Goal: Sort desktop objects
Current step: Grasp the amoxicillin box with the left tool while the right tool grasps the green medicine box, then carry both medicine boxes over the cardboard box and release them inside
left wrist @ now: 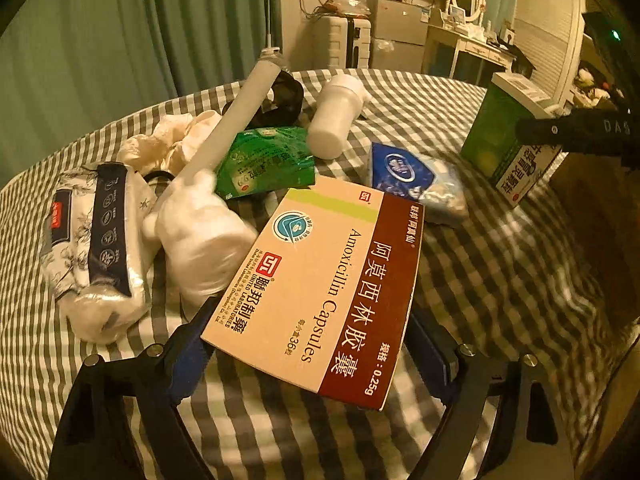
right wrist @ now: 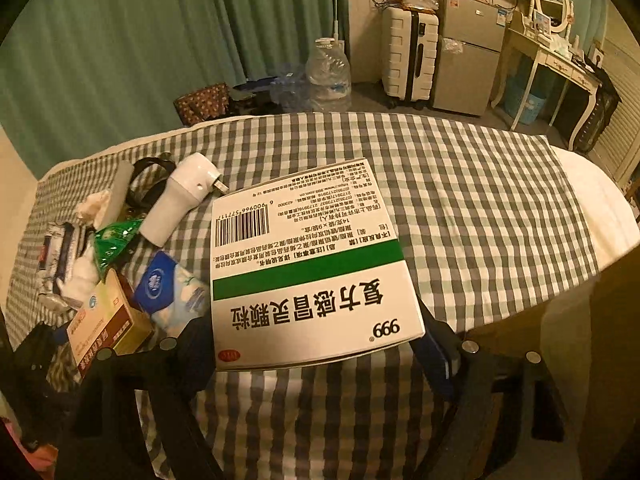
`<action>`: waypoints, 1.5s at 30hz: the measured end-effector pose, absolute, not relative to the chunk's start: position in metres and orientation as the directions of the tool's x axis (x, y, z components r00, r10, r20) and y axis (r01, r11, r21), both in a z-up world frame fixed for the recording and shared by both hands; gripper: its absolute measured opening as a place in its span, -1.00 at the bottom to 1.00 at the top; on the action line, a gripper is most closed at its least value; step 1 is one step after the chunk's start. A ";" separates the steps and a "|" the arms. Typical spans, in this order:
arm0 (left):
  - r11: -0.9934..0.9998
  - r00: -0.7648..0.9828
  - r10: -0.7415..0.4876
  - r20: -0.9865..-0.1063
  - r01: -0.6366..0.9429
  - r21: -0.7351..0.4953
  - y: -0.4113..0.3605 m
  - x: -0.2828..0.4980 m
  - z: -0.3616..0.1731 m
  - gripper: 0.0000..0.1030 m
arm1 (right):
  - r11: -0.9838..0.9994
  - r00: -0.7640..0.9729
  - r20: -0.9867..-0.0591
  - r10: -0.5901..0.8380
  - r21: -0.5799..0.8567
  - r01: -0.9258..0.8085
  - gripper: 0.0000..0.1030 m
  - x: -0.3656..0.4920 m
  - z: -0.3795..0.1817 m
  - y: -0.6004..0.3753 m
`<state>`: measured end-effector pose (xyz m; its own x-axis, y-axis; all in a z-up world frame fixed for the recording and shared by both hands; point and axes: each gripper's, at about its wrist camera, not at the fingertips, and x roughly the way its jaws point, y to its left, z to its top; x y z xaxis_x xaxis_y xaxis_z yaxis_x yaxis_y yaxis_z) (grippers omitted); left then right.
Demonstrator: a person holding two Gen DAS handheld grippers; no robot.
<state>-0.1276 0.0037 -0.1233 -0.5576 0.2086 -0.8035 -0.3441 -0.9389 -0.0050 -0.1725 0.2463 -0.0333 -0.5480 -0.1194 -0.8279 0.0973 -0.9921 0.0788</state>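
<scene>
Each pair of tongs straddles a medicine carton on the desk (right wrist: 460,168), which is spread with a grey-and-white checked cloth. The left tongs (left wrist: 310,344) stand wide around the beige-and-maroon Amoxicillin carton (left wrist: 320,292), blue pads beside its long edges; whether they press yet I cannot tell. The right tongs (right wrist: 316,354) bracket the white-and-green cold-remedy carton (right wrist: 312,272) the same way, contact equally unclear.

The Amoxicillin carton lies beside the clutter: a white squat bottle (left wrist: 200,236), a green foil sachet (left wrist: 266,162) and a blue tissue pack (left wrist: 404,172). The cold-remedy carton sits just right of that heap, with open cloth beyond it.

To grip well, square the pads flat to the cardboard sides, close gently so the cartons do not buckle, and lift straight up, since the bottle next to the left carton may roll if nudged.
</scene>
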 end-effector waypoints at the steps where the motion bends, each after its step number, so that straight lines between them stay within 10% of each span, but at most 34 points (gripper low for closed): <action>1: -0.942 -0.563 0.214 -0.799 -0.335 -0.016 0.002 -0.124 -0.119 0.70 | -0.992 -0.549 -0.827 -0.120 0.079 0.098 0.61 -0.170 -0.031 0.247; 45: -0.958 -0.660 0.242 -0.711 -0.280 -0.067 0.015 -0.036 0.009 0.56 | -0.976 -0.680 -0.703 -0.208 0.102 0.192 0.53 -0.043 0.089 0.242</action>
<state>-0.0357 0.0151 0.0095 -0.6598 0.2424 -0.7113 -0.2798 -0.9577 -0.0668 -0.0429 0.2419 0.0886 -0.6802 -0.2077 -0.7029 0.1922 -0.9760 0.1025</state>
